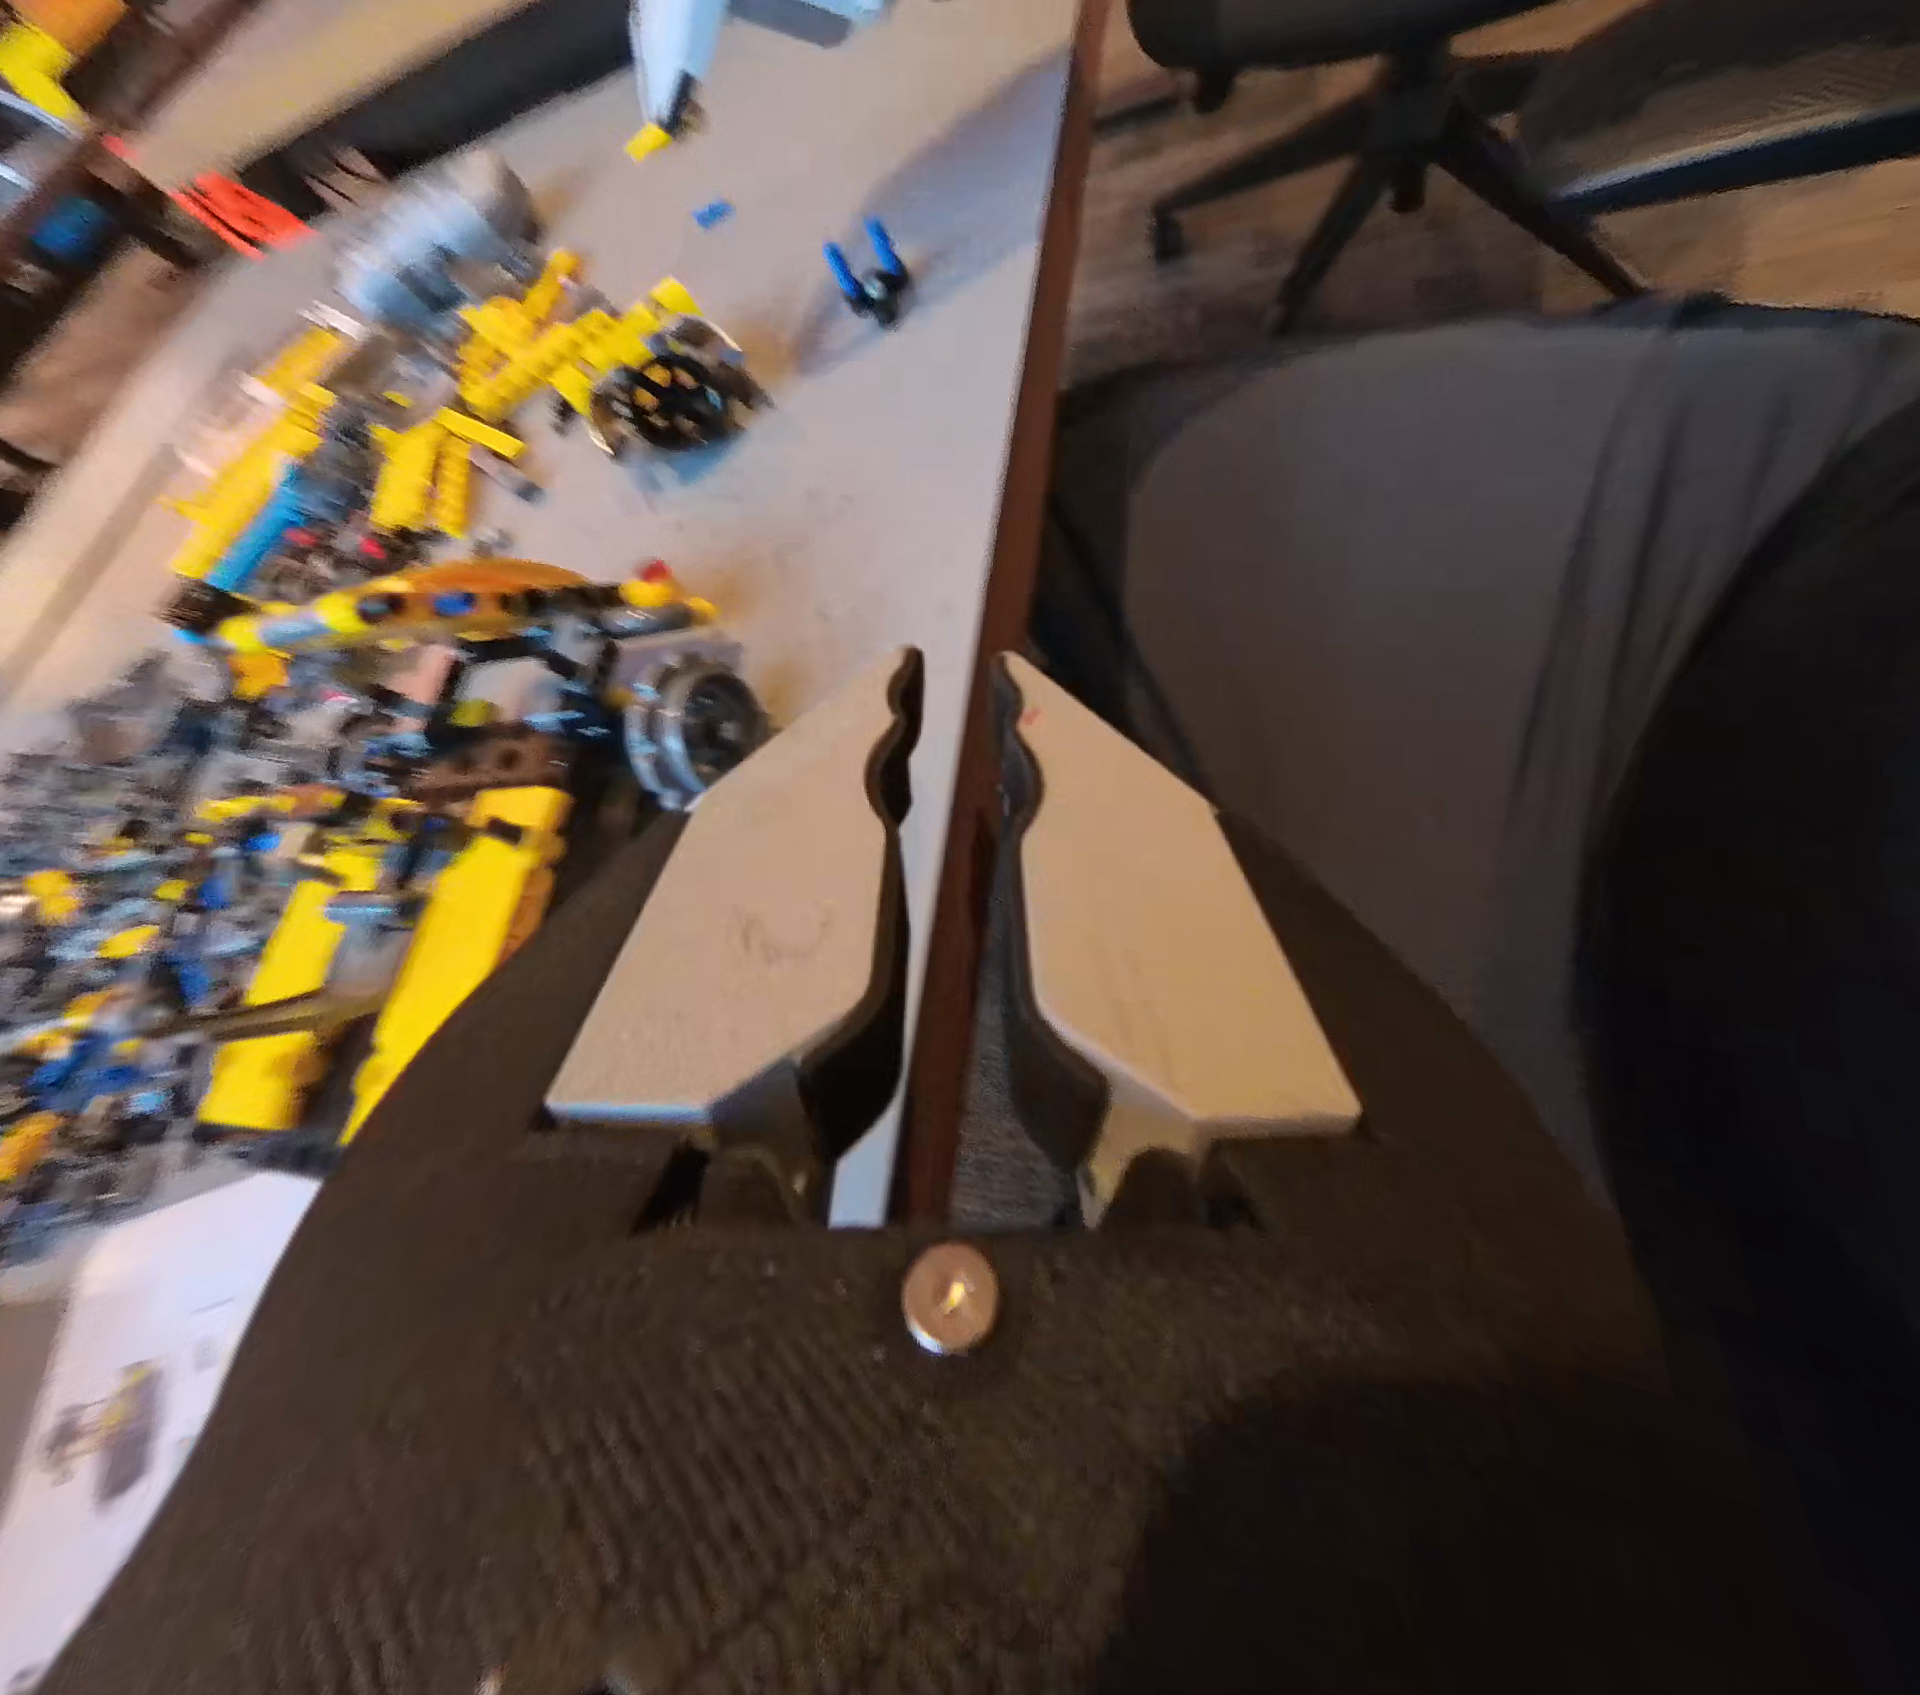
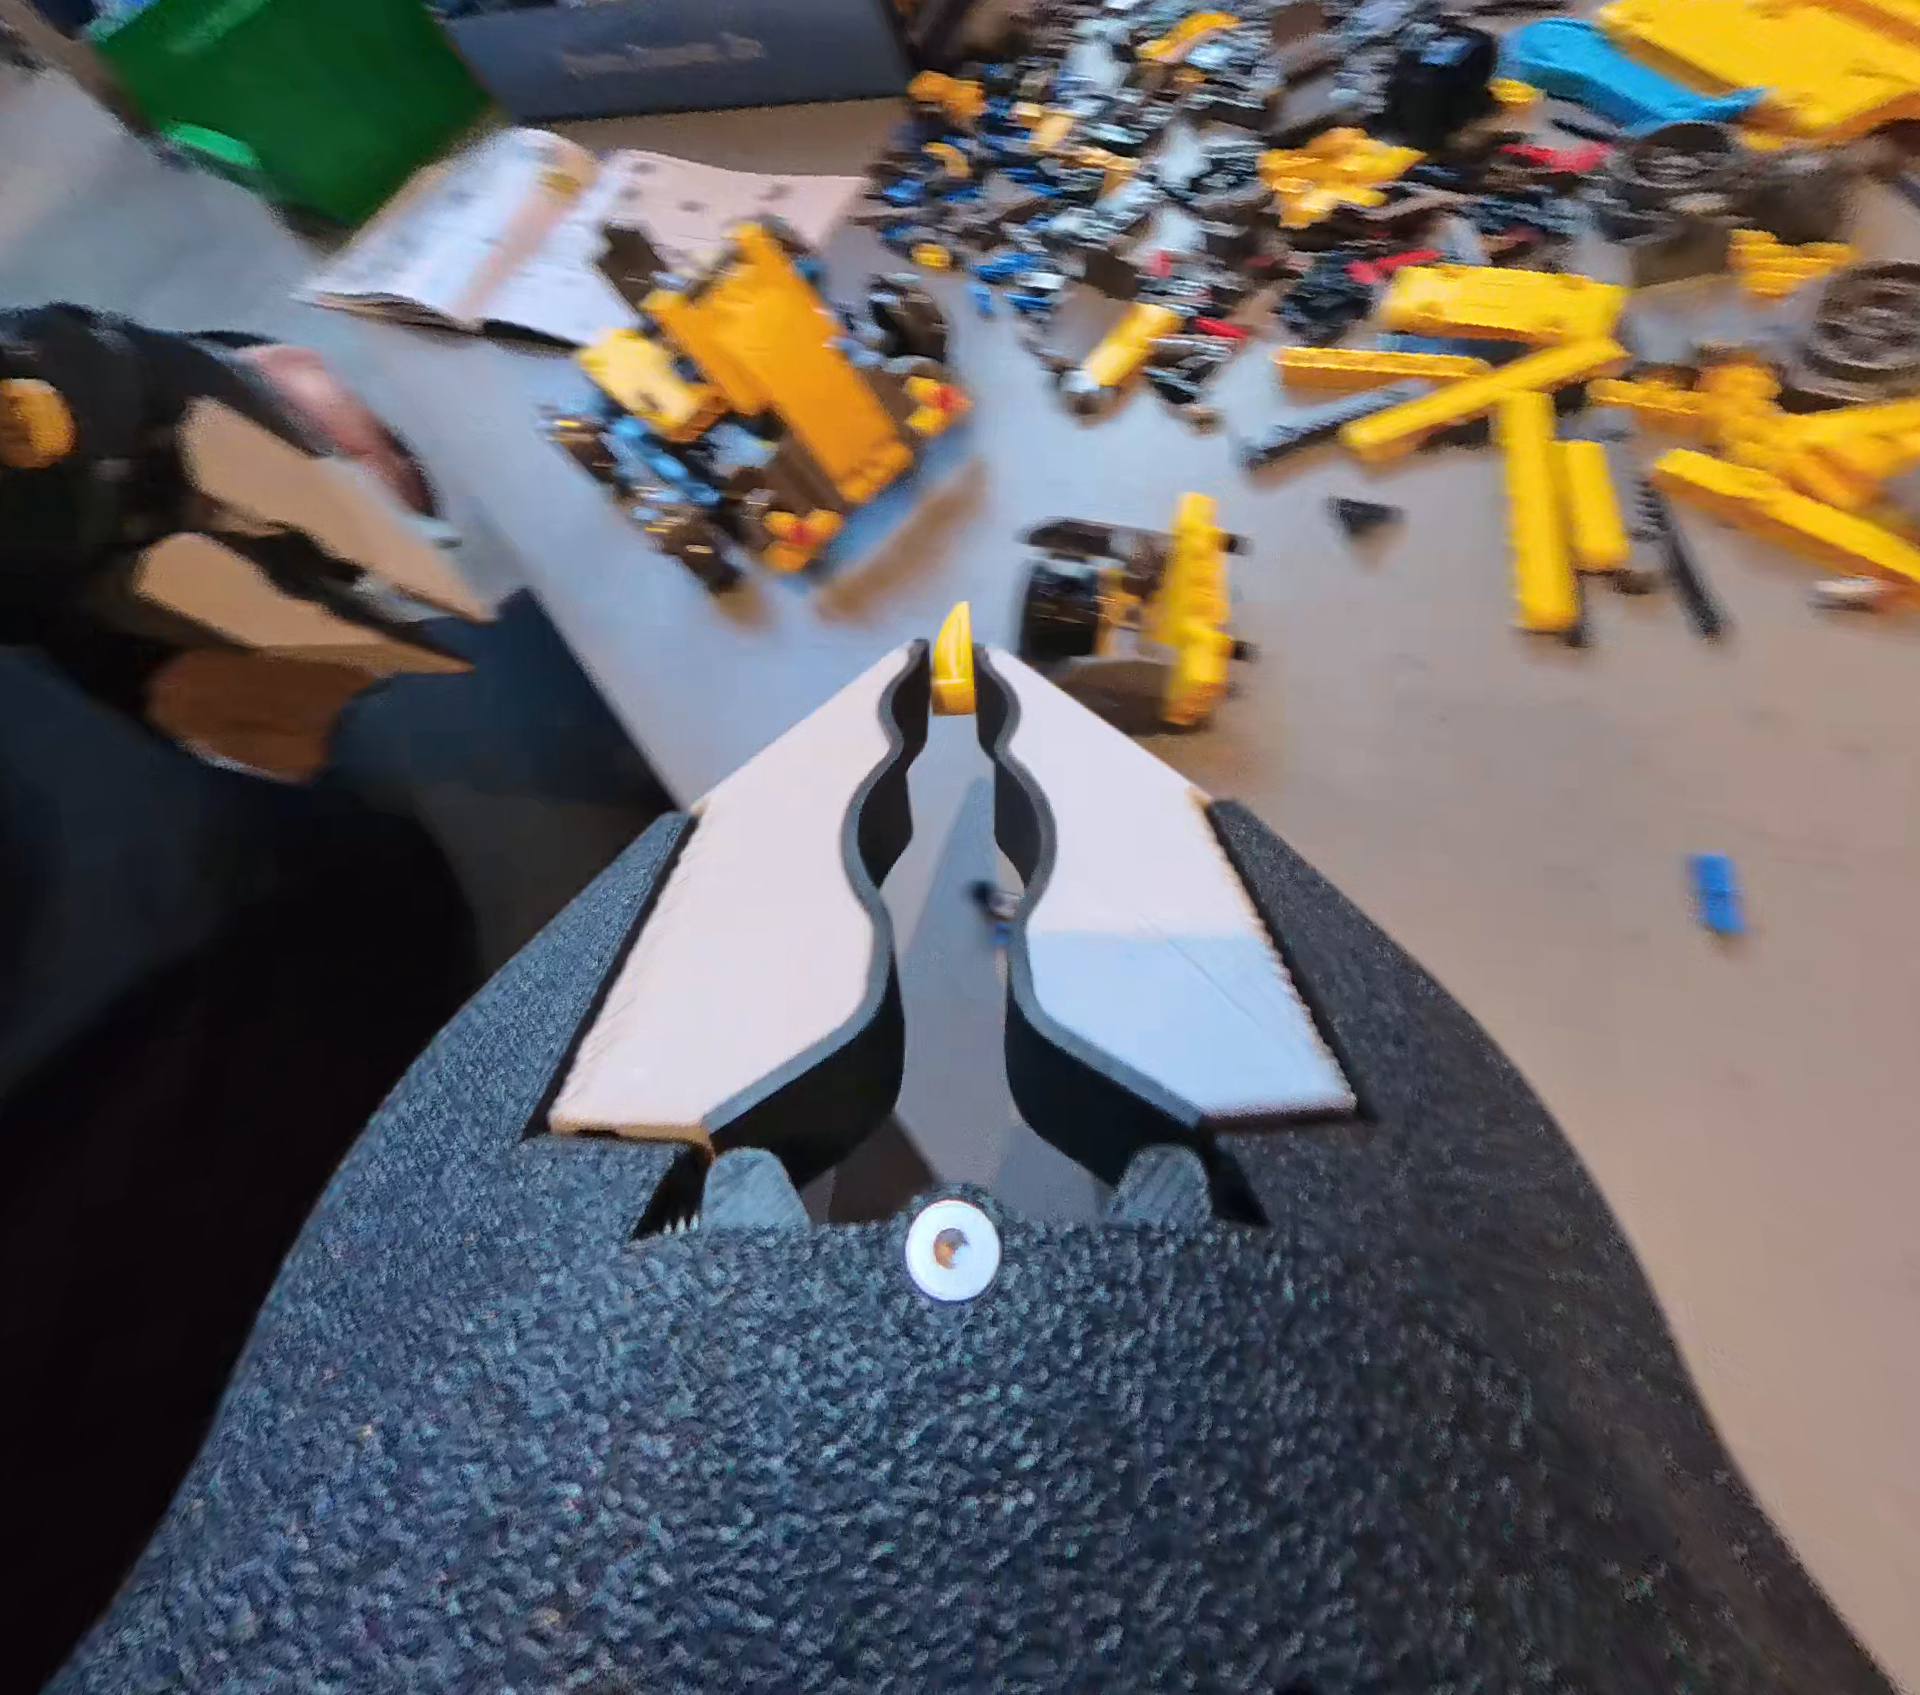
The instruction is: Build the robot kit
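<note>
My right gripper (image 2: 953, 658) is shut on a small yellow curved brick piece (image 2: 952, 658), held at the fingertips above the beige table (image 2: 1455, 814). It also shows in the left wrist view (image 1: 665, 87), far up the table with the yellow piece (image 1: 649, 141) at its tip. Just beyond it sits a black wheel unit with a yellow beam (image 2: 1132, 606). My left gripper (image 1: 958, 679) hovers over the table's front edge (image 1: 1039, 398). Its jaws are nearly together with nothing between them. It appears at the left of the right wrist view (image 2: 312, 544).
Several loose yellow, black and blue brick parts (image 2: 1299, 139) and a half-built chassis (image 2: 748, 398) cover the table. An open booklet (image 2: 499, 232), a dark box (image 2: 675, 45) and a green bin (image 2: 291, 35) lie beyond. A person's grey trouser leg (image 1: 1455, 658) and an office chair (image 1: 1403, 35) are alongside the table. There is about 20 cm between the tips of the two grippers.
</note>
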The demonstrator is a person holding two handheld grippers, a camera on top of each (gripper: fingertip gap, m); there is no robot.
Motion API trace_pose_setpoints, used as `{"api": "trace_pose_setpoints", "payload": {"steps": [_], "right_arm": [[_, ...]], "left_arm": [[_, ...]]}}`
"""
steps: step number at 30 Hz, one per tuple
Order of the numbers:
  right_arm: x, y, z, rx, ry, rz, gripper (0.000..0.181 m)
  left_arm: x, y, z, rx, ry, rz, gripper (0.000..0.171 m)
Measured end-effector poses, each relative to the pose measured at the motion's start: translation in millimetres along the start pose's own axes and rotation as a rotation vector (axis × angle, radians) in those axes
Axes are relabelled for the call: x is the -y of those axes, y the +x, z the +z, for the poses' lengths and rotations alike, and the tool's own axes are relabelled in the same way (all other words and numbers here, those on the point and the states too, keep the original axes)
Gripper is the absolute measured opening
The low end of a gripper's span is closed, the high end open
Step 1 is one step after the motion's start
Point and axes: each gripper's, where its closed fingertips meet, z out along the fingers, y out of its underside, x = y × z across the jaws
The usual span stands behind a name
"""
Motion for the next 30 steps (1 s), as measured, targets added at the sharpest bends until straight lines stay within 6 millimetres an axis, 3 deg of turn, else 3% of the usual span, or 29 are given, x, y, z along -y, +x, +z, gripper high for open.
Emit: {"api": "trace_pose_setpoints", "payload": {"steps": [3,6,10,14,19,30], "right_arm": [[6.1,-53.9,7.2,0.159,-0.023,0.023,0.008],[0.0,-98.3,20.8,0.305,-0.092,0.056,0.008],[-8.8,-135.1,34.7,0.441,-0.156,0.097,0.008],[-19.4,-152.9,41.9,0.536,-0.222,0.176,0.008],[-31.0,-160.4,50.3,0.589,-0.291,0.261,0.008],[-35.9,-168.0,58.0,0.672,-0.327,0.378,0.008]], "left_arm": [[13.6,-11.8,-2.6,0.038,0.026,0.034,0.016],[25.2,-18.5,0.8,0.064,0.014,0.053,0.017],[32.2,-21.1,0.9,0.108,-0.012,0.124,0.016],[27.5,-14.9,-0.7,0.126,-0.041,0.256,0.013],[31.5,-5.8,-4.2,0.165,-0.020,0.425,0.009],[28.7,2.6,-0.7,0.117,-0.004,0.398,0.004]]}}
